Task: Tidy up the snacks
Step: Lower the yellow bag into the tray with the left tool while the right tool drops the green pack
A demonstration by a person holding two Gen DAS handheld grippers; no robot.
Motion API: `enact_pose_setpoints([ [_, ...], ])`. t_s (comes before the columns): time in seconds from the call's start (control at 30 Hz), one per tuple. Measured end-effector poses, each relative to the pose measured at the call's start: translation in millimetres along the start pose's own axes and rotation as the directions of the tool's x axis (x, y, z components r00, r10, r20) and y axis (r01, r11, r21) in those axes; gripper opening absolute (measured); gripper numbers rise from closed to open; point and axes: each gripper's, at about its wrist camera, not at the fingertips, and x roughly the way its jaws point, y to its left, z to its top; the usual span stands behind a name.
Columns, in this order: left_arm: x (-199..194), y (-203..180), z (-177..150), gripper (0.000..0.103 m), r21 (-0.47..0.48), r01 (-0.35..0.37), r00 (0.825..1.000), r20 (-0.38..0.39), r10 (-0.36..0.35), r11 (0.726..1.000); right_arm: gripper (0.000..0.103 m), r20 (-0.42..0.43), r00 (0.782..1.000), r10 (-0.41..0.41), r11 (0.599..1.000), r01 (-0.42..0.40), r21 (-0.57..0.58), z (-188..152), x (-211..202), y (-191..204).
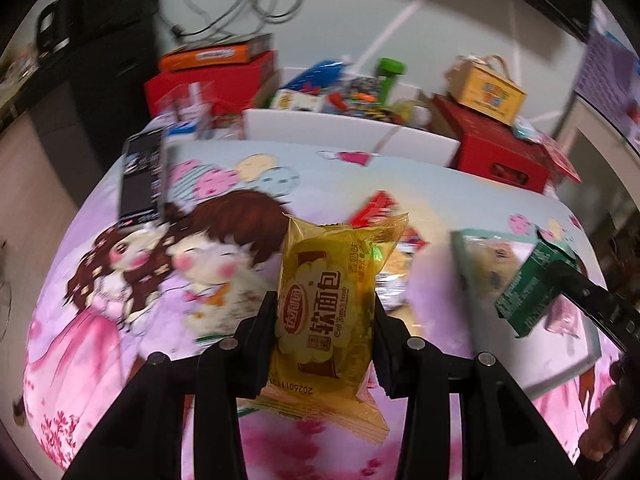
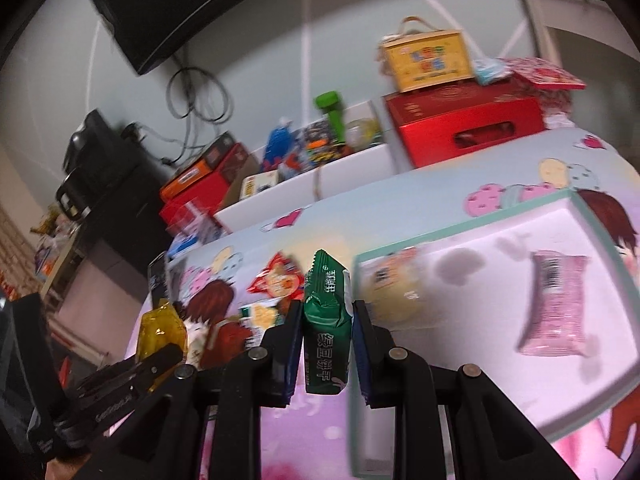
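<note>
Snacks are being sorted: a yellow bread pack (image 1: 326, 312) is being clamped between the left gripper (image 1: 325, 334) fingers, a green biscuit pack (image 2: 327, 328) between the right gripper (image 2: 328, 344) fingers, seemingly for the tray (image 2: 460, 232) just ahead.

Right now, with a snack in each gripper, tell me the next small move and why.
Probably carry the right gripper a little to its right and set the green packet in the white tray. The packet is clamped upright just outside the tray's near-left rim, and the tray already holds a pink packet with bare floor beside it. The left gripper can wait with its yellow bread packet.
</note>
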Motion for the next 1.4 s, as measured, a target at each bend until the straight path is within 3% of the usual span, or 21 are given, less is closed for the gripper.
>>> enact_pose_setpoints([
  [0.3,6,-76,-2,0.043,0.146,0.114,0.993,-0.028,-0.111,0.983,0.025,0.060,0.991,-0.118,0.990,0.113,0.085,10,-32,-49],
  [0.7,16,-152,-19,0.043,0.260,0.208,0.977,-0.093,-0.190,0.943,0.025,0.100,0.950,-0.295,0.944,0.273,0.184,14,-75,-105],
  [1.17,36,-192,-38,0.043,0.321,0.232,0.969,-0.155,-0.191,0.918,0.025,0.034,0.893,-0.449,0.873,0.430,0.231,9,-80,-145],
  [1.4,48,-200,-46,0.043,0.333,0.229,0.966,-0.191,-0.173,0.915,0.025,-0.019,0.887,-0.462,0.863,0.454,0.222,4,-67,-152],
])
